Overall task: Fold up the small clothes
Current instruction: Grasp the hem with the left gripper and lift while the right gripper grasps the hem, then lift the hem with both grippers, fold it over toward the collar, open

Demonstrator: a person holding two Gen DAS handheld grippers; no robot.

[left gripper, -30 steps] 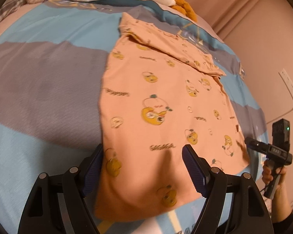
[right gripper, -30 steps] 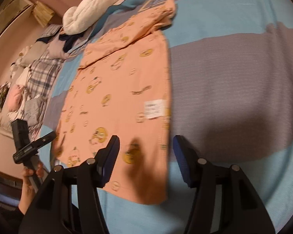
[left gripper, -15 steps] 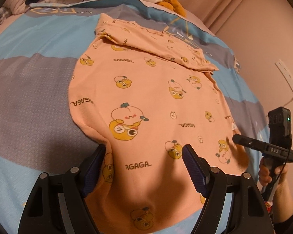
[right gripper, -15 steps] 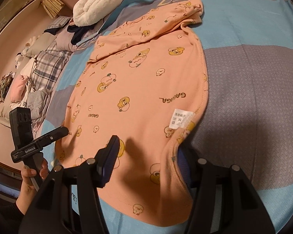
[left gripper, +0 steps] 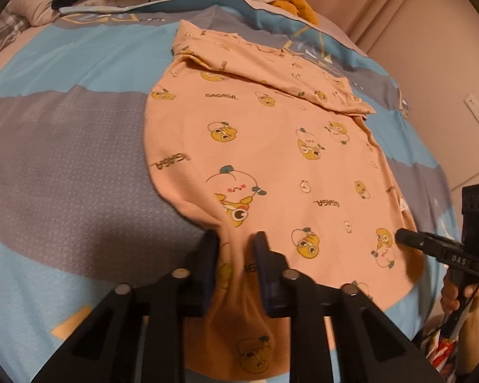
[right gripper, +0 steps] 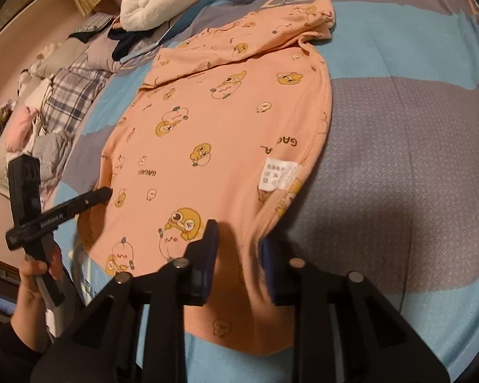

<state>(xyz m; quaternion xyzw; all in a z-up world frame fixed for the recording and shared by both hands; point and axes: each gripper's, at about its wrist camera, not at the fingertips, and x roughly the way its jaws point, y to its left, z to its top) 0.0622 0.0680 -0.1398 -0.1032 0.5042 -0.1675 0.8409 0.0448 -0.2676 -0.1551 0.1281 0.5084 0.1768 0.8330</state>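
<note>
Left wrist view: the left tool (left gripper: 236, 255) has just been closing and now pinches the near hem of the peach shirt (left gripper: 271, 159), bunching cloth between its pads so that corner can be lifted. Beside it along the same hem, the right tool (right gripper: 239, 252) has likewise clenched on the other corner. Beyond the hem, the shirt lies spread flat on the bed (left gripper: 64, 159), sleeves already folded across its far end, likely ready for a fold away from the person.

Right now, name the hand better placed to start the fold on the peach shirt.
Neither has the edge: left gripper and right gripper have both just closed on the peach shirt at its near hem corners. Lift them together.
</note>
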